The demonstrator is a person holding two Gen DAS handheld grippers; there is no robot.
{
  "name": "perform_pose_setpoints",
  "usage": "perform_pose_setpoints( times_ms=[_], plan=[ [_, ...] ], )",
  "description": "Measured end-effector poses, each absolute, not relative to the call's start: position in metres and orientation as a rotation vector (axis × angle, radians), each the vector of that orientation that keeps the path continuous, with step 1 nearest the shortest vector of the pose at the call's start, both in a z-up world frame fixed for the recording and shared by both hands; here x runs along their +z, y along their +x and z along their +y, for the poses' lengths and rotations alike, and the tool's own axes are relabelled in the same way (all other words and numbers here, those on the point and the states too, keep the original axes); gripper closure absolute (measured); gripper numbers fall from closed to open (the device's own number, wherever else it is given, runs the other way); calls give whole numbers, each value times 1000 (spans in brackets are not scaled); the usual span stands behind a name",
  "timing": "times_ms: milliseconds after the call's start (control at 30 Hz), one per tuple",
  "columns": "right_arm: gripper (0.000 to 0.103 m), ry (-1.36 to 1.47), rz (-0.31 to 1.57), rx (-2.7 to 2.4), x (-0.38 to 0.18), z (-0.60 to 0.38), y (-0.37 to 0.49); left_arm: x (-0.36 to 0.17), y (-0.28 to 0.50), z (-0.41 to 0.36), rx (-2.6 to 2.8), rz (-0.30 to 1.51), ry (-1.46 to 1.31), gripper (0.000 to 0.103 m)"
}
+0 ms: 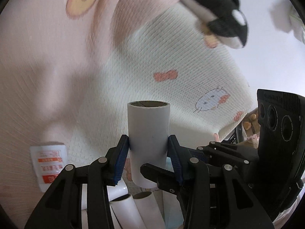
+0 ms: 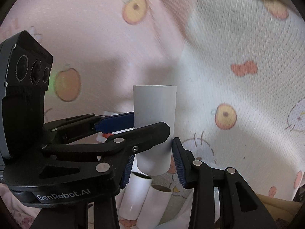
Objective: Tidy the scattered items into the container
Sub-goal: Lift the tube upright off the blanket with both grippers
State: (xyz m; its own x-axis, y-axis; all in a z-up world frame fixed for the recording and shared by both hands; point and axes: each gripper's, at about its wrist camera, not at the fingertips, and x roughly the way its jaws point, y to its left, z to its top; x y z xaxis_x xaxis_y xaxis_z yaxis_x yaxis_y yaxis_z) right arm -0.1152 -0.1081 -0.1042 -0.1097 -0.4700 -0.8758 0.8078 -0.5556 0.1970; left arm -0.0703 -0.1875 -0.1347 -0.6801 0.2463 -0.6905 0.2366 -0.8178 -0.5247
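A: Both grippers are gripping the same white paper tube [image 1: 148,133], yes?

B: Looks so. The left gripper [image 1: 149,160] is pinching it w/ its blue pads [image 1: 122,158] on either side, low on the tube. The right gripper [image 2: 152,164] is clamping narrow on the tube's bottom end, and in the right wrist view the left one's fingers are crossing the tube just above it. The tube is standing roughly upright, off the bedding [image 1: 171,61].

A: And where's the container?

B: Can't tell for sure. More loose tubes [image 2: 144,196] are lying below the grippers on the printed fabric, and a dark crate-like edge [image 1: 233,137] is showing at the right of the left wrist view (prob the container, but too little of it is visible to say).

A: So how to do this step well?

B: I'd say: one gripper should be letting go before the carry, since two grips on one tube are fighting each other. Keep the squeeze light, bc thin cardboard is likely crushing easily. Keep it upright and clear of the sachet [image 1: 48,160] and the plush orca [image 1: 225,17] while moving.
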Motion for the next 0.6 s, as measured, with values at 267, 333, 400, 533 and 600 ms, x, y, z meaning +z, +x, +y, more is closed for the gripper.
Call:
perform_pose_setpoints(
  times_ms=[267, 333, 400, 533, 600],
  plan=[
    [67, 1052, 351, -1853, -73, -112, -89, -81, -53, -166, 2892, -758, -1140, 57],
    [67, 1017, 344, -1862, -67, -111, -84, -71, -49, -162, 2916, -729, -1116, 57],
    [67, 1010, 336, -1870, -62, -110, -82, -67, -48, -159, 2914, -723, -1111, 57],
    [67, 1025, 313, -1890, -59, -105, -80, -59, -43, -163, 2888, -729, -1115, 57],
    [67, 1025, 301, -1900, -55, -101, -78, -57, -43, -161, 2869, -711, -1126, 57]
  ],
)
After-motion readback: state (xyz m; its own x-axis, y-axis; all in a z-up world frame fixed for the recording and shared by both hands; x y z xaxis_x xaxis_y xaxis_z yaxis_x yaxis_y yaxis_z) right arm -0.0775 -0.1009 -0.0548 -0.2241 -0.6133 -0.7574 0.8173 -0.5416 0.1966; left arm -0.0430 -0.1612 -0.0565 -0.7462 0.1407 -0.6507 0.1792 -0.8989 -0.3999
